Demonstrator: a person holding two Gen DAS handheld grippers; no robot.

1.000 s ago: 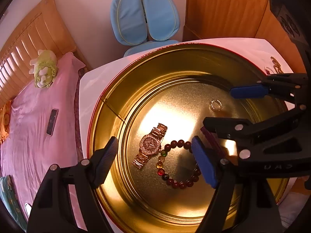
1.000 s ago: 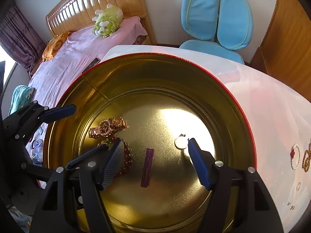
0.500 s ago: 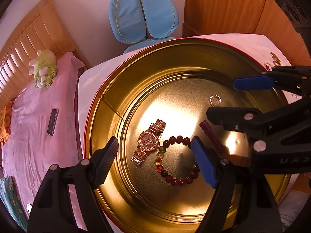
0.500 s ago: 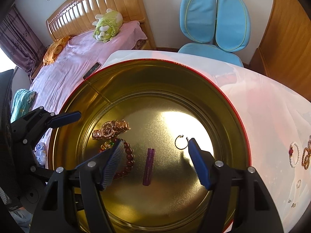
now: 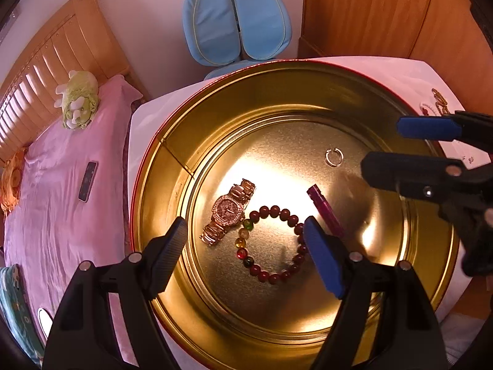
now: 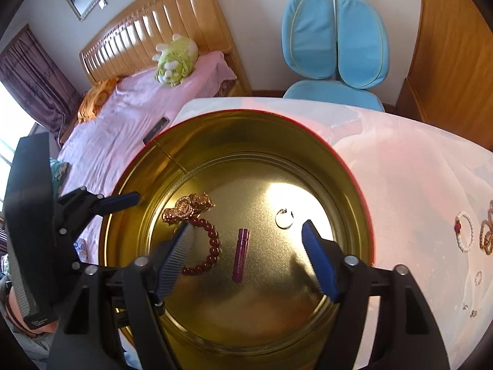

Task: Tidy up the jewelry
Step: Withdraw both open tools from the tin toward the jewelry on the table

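A round gold tin [image 5: 160, 166] [image 6: 354, 185] stands on a white-clothed table. On its floor lie a rose-gold watch [image 5: 228, 212] [image 6: 185, 209], a dark red bead bracelet [image 5: 274, 209] [image 6: 214, 240], a purple tube [image 5: 326, 212] [image 6: 241, 254] and a small silver ring [image 5: 334, 157] [image 6: 284, 218]. My left gripper [image 5: 245, 225] hangs open above the watch and bracelet, with nothing between its pads. My right gripper [image 6: 246, 225] [image 5: 382, 148] hovers over the tube and ring. Its jaws are opening and hold nothing. The left gripper's blue pad [image 6: 121, 201] shows at the tin's left rim.
More loose jewelry [image 6: 465, 234] [image 5: 439, 101] lies on the white cloth [image 6: 416, 169] right of the tin. A blue chair [image 6: 336, 37] stands behind the table. A pink bed [image 5: 61, 169] with a green plush toy [image 5: 78, 104] lies to the left, and wooden furniture [image 5: 369, 12] stands at the back right.
My right gripper has lifted and drawn back from the ring, which stays on the tin floor, and its jaws have spread wider. The left gripper has not moved.
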